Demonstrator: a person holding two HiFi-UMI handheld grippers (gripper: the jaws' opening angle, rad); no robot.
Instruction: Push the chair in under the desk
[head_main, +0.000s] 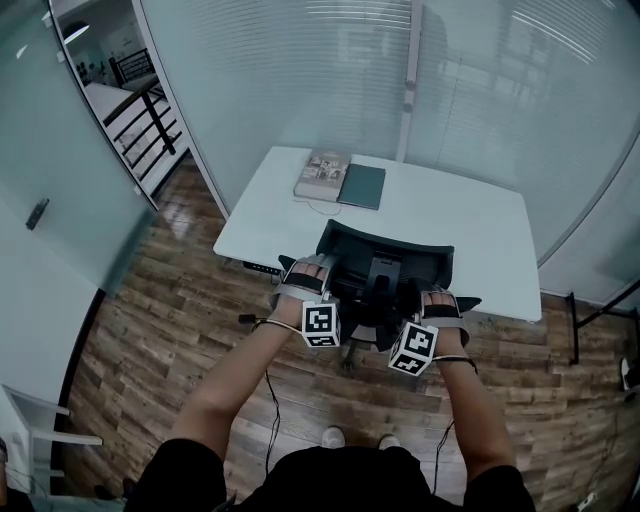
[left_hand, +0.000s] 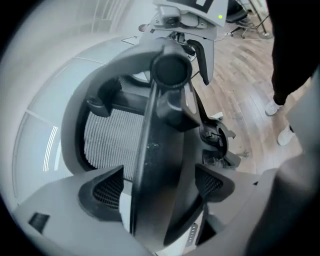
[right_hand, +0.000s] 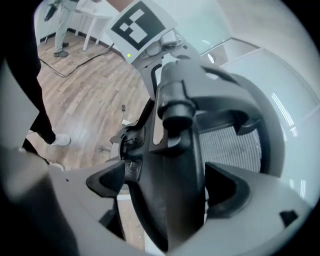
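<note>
Broadly, the white desk (head_main: 470, 225) is lying straight ahead of the person, its long axis running left to right across the line of the push, and the chair (head_main: 385, 255) is standing between the desk and the person with its backrest facing them. Its upper part is overlapping the desk's near edge in the head view, so it is looking, as a judgement, nearly home. Any further push is going to run directly away from the body. The left gripper (left_hand: 159, 192) and the right gripper (right_hand: 165, 187) are sitting level on the backrest's top rim, one on either side of its centre, neither nearer the desk than the other. Each is holding its jaws apart and straddling the dark frame rather than clamping it, though on the right the frame is almost filling the gap. The grey mesh (left_hand: 107, 140) is showing just beyond the left jaws. The seat, base and castors are hiding beneath the backrest and hands, so the room left under the desk is staying unreadable. Far across the top, a book (head_main: 322, 172) and a dark notebook (head_main: 362, 186) are lying side by side, well clear of the chair
</note>
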